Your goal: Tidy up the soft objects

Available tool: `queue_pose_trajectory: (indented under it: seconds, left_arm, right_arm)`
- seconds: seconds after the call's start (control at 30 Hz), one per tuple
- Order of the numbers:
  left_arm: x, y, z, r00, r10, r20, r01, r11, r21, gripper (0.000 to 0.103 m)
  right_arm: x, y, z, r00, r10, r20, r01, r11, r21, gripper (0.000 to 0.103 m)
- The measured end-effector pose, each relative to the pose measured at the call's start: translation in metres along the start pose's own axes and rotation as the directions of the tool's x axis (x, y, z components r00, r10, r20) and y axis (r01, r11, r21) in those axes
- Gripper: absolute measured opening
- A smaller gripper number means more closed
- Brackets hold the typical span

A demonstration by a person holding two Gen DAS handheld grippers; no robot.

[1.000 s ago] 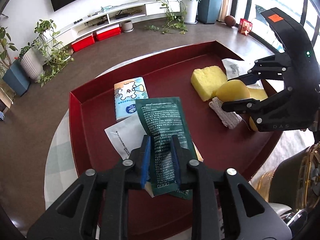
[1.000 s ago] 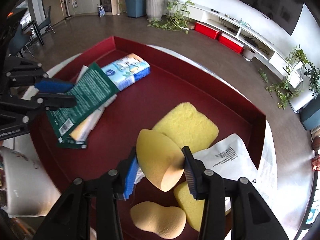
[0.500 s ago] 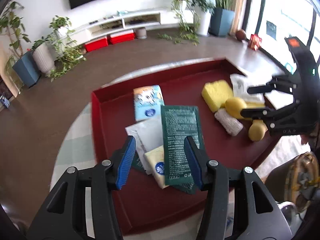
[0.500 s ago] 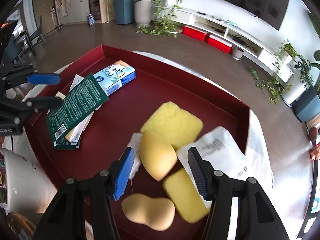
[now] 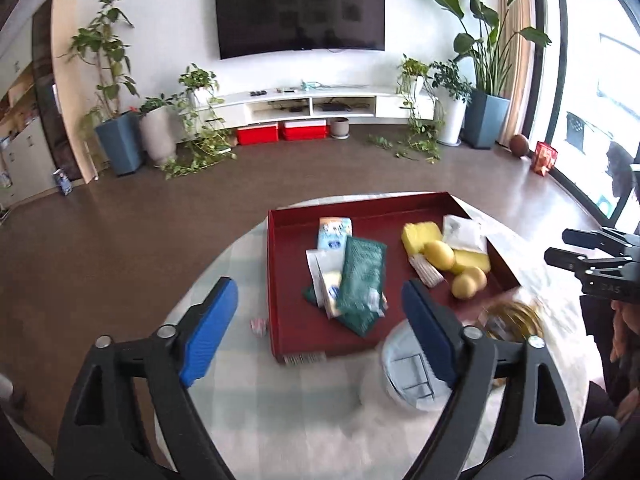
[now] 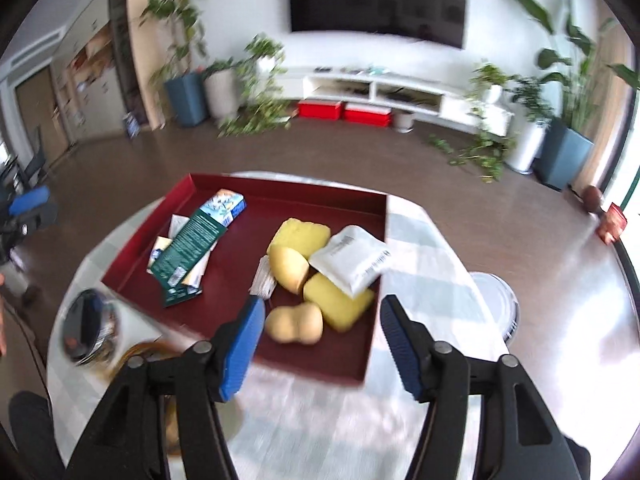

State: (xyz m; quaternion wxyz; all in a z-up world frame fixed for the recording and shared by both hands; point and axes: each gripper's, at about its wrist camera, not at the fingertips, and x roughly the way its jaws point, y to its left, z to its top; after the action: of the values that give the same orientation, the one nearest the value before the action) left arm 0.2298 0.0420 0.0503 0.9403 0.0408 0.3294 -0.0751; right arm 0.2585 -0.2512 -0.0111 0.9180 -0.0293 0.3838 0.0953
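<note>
A dark red tray (image 5: 296,336) (image 6: 304,204) lies on the round table. On its left side a green packet (image 5: 362,276) (image 6: 192,242) lies on white packets, beside a blue tissue pack (image 5: 335,233) (image 6: 223,207). On its right side lie yellow sponges (image 6: 299,236), a teardrop sponge (image 5: 439,255) (image 6: 288,269), a gourd-shaped sponge (image 5: 469,282) (image 6: 294,324) and a white packet (image 6: 352,260). My left gripper (image 5: 320,332) is open and empty, pulled back above the table's near side. My right gripper (image 6: 322,344) is open and empty, back from the tray's near edge.
A white and grey round container (image 5: 408,372) and a gold-coloured object (image 5: 512,316) stand on the table near the tray's front corner. A small red and white bit (image 5: 259,325) lies left of the tray. A white stool (image 6: 496,300) stands beside the table.
Both grippers opened, let go of the green packet and the teardrop sponge onto the tray, and pulled far back and up from the tray.
</note>
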Motion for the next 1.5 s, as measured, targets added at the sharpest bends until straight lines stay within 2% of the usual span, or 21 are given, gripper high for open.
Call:
queue_pose_trajectory:
  seconds: [0.13,0.2,0.37,0.53,0.57,0.73,0.93,1.17,1.4,1.5]
  left_arm:
    - [-0.034,-0.024,-0.041,1.0,-0.021,0.008,0.021,1.0,-0.013,0.09]
    - [-0.047,-0.034,-0.058,0.999,-0.028,0.015,0.029,0.999,-0.03,0.103]
    - [-0.078,-0.052,-0.092,0.999,-0.013,0.04,0.016,0.998,-0.061,0.103]
    - [-0.098,-0.065,-0.117,0.999,0.017,0.05,-0.014,0.998,-0.058,0.103]
    - [-0.101,-0.065,-0.12,0.998,0.031,0.057,-0.027,0.997,-0.065,0.103]
    - [-0.104,-0.067,-0.128,0.995,0.075,0.064,-0.071,0.996,-0.063,0.103]
    - [-0.099,-0.077,-0.138,0.988,0.148,0.037,-0.148,0.989,-0.016,0.103]
    - [-0.093,-0.07,-0.143,0.991,0.137,0.009,-0.136,0.989,-0.057,0.103]
    - [-0.089,-0.067,-0.144,0.981,0.194,-0.009,-0.194,0.979,-0.062,0.103]
    - [-0.087,-0.064,-0.145,0.986,0.163,-0.019,-0.164,0.983,-0.083,0.103]
  right_arm:
    - [-0.046,0.026,-0.031,0.999,-0.045,0.029,0.044,0.999,0.017,0.072]
    - [-0.066,0.044,-0.048,0.998,-0.055,0.038,0.055,0.998,0.011,0.073]
    - [-0.1,0.087,-0.087,0.995,-0.086,0.049,0.087,0.996,-0.016,0.079]
    - [-0.116,0.114,-0.114,0.991,-0.107,0.077,0.11,0.993,-0.035,0.08]
    - [-0.119,0.118,-0.12,0.987,-0.137,0.086,0.14,0.99,-0.027,0.079]
    - [-0.13,0.12,-0.137,0.978,-0.168,0.122,0.168,0.986,0.009,0.08]
    - [-0.134,0.122,-0.148,0.978,-0.16,0.133,0.157,0.987,0.03,0.081]
    - [-0.132,0.124,-0.154,0.98,-0.154,0.125,0.15,0.988,0.038,0.081]
    - [-0.131,0.125,-0.154,0.98,-0.157,0.125,0.154,0.988,0.034,0.081]
    - [-0.13,0.126,-0.155,0.98,-0.159,0.121,0.156,0.987,0.032,0.081]
